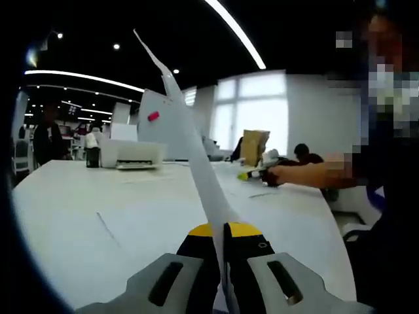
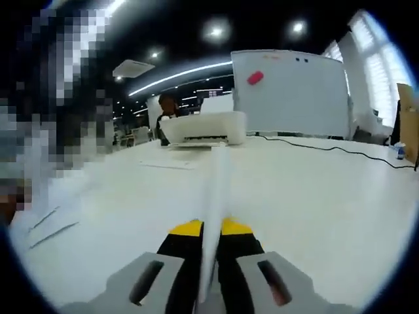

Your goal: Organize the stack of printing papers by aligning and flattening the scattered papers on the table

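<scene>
Paper [image 1: 196,157] was up off the worktop [image 1: 118,216], seen edge-on in the left gripper view, rising tall and curling at the top! The left gripper [image 1: 224,229] was clamped on its lower edge, yellow tips pinching it tight. In the right gripper view, paper [image 2: 216,190] ran straight out ahead as a thin white strip, and the right gripper [image 2: 211,229] was clenched on it too, jaws closed hard against it. Whether both held the same sheets, I couldn't tell.

Further out on the worktop: a printer [image 2: 203,127], a whiteboard [image 2: 294,91] with a pink magnet, a loose sheet [image 2: 170,163] lying flat near the printer, and a cable [image 2: 340,149] trailing right. A person's arm [image 1: 308,175] reached in over the far side.

Risk, as I judged it: with the paper pinched so narrowly, pulling the grippers apart or twisting could crease or tear it, and that floppy top could fold over.
</scene>
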A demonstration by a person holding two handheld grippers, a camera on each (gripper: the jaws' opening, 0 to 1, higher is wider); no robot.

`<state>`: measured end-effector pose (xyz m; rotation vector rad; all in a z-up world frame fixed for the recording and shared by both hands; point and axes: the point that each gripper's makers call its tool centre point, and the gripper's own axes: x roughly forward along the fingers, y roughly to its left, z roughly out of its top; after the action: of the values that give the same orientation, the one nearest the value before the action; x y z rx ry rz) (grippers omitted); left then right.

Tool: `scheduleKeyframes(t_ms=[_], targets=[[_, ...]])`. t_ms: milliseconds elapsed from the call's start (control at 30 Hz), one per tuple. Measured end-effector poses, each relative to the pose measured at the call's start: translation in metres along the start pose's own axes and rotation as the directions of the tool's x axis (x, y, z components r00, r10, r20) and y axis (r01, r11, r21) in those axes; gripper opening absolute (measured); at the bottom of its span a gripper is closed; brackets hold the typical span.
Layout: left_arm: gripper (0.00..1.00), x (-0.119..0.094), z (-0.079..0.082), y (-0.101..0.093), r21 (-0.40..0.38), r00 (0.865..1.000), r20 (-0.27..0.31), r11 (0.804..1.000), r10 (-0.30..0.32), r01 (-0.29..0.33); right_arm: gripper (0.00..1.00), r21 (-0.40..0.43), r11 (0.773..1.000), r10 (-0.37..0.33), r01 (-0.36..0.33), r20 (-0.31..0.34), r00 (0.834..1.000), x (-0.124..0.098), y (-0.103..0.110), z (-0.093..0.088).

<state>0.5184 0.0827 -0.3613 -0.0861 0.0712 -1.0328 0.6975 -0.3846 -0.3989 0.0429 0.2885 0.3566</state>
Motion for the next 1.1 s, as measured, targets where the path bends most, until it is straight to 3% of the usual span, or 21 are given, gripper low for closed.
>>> scheduleKeyframes(t_ms=[133,633,1100], targets=[[0.06,0.0,0.001,0.0,-0.001,1.0,0.005,1.0,0.001,-0.001,0.03,0.02,1.0,0.012,-0.013,0.052,0.999,-0.01,0.005,0.012],[0.06,0.0,0.003,-0.006,0.01,1.0,0.019,1.0,-0.013,0.013,0.02,0.035,0.999,0.022,-0.026,0.125,0.992,-0.045,0.025,0.04],[0.06,0.0,0.003,-0.009,-0.001,1.0,0.023,1.0,-0.021,0.022,0.0,-0.039,0.993,0.114,-0.108,0.236,0.965,-0.076,0.066,0.097]])
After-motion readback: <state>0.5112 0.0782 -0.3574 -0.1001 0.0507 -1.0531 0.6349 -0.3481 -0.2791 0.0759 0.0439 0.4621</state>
